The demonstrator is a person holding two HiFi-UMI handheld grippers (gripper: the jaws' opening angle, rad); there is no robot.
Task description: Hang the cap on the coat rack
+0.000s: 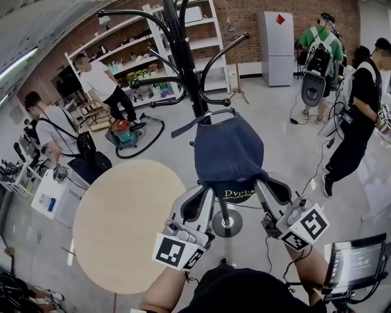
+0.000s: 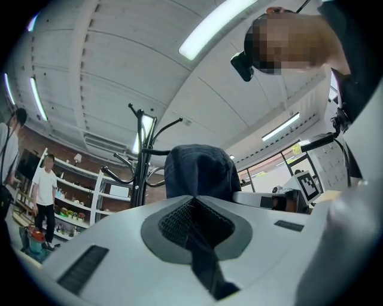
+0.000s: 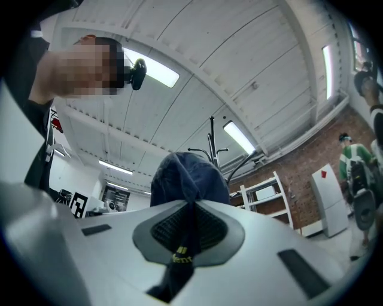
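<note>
Cap (image 1: 227,153) at frame centre, lower edge pinched on both sides: left tool (image 1: 204,185) clamped on its left; right tool (image 1: 259,183) clamped on its right | coat rack (image 1: 183,55) hooks close above cap's upper edge; round worktop (image 1: 122,226) lower left; bare floor (image 1: 275,134) at right | cap's long axis runs up-down in frame; strap end toward rack

We note a red brick wall (image 1: 247,12) at the far edge of the glossy grey floor (image 1: 269,122). White open shelving (image 1: 204,36) stands against it, with a white cabinet (image 1: 276,49) bearing a red mark just beside. A round pale-wood table (image 1: 122,226) sits near us. The white panelled ceiling (image 2: 119,72) carries long strip lights (image 2: 218,27). Several people (image 1: 101,82) stand about.
</note>
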